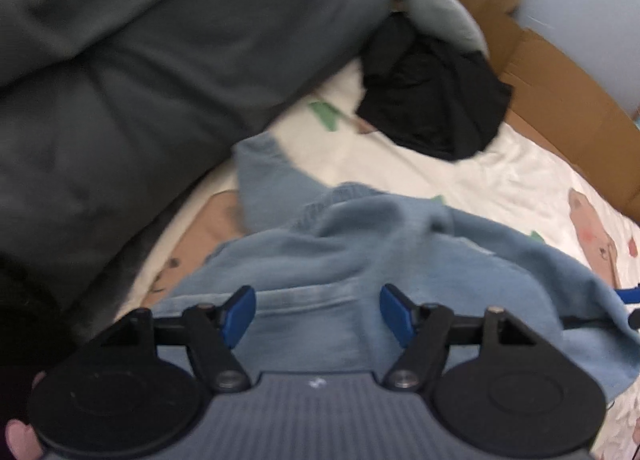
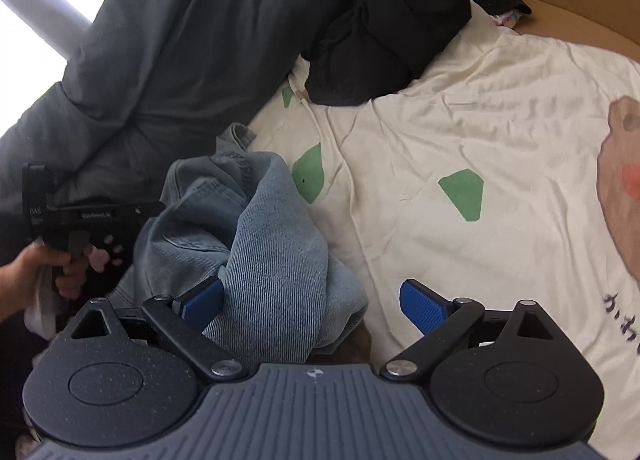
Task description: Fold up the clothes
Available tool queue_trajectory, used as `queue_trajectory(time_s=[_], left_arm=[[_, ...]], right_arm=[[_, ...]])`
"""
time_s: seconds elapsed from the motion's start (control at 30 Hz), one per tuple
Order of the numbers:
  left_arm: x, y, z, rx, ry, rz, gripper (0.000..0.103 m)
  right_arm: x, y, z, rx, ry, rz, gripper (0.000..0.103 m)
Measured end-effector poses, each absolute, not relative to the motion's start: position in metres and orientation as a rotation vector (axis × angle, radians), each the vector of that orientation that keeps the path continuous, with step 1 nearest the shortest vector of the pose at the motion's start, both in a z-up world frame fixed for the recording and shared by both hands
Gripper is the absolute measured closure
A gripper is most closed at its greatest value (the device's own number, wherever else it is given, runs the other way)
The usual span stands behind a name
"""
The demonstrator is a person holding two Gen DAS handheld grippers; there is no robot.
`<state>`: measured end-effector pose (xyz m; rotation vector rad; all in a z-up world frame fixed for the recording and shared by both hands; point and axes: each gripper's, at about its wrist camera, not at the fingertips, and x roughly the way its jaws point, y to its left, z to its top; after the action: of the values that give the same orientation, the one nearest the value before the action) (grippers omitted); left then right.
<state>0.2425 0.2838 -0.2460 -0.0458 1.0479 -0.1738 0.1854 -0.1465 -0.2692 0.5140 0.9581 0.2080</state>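
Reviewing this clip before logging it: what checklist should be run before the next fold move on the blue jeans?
1. Left gripper open over the jeans: ok.
2. Right gripper open, denim between the fingers: ok.
3. Jeans spread flat: not ok, bunched.
4. Free space on the cream sheet: ok.
5. Black garment apart from the jeans: ok.
6. Waistband and leg hems located: cannot tell.

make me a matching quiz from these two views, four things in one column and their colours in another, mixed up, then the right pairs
Things:
1. jeans
2. crumpled garment
3. bedsheet
4. duvet

Colours:
A. black
B. cream with green shapes
C. dark grey
D. light blue denim

Pairs: 1-D, 2-A, 3-B, 4-C
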Motion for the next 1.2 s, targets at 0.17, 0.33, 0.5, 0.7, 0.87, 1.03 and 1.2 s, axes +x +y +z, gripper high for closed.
queue_trajectory(time_s=[0.17,0.33,0.5,0.7,0.87,1.03,1.2], left_arm=[[0.236,0.317,-0.250,-0.024,1.071,-0.083,0.028],[0.228,0.343,-0.259,-0.049,1.129,-0.048,0.028],[0.227,0.357,-0.271,-0.103,1.169,-0.013,0.029],[0.227,0.364,-0.291,-0.277,1.277,0.060,0.028],[0.228,0.364,-0.294,-0.296,1.309,0.050,0.028],[0.227,0.373,-0.298,-0.335,1.315,0.052,0.027],[0.228,0.372,-0.300,-0.348,1.313,0.025,0.027]], right_arm=[[0.214,-0.135,-0.271,0.359,1.011,0.168,0.006],[0.242,-0.121,-0.277,0.279,1.049,0.179,0.012],[0.256,-0.113,-0.284,0.276,1.074,0.174,0.019],[0.271,-0.109,-0.296,0.301,1.117,0.189,0.055],[0.259,-0.121,-0.288,0.335,1.088,0.171,0.095],[0.245,-0.134,-0.278,0.370,1.053,0.149,0.097],[0.222,-0.148,-0.266,0.385,1.036,0.100,0.098]])
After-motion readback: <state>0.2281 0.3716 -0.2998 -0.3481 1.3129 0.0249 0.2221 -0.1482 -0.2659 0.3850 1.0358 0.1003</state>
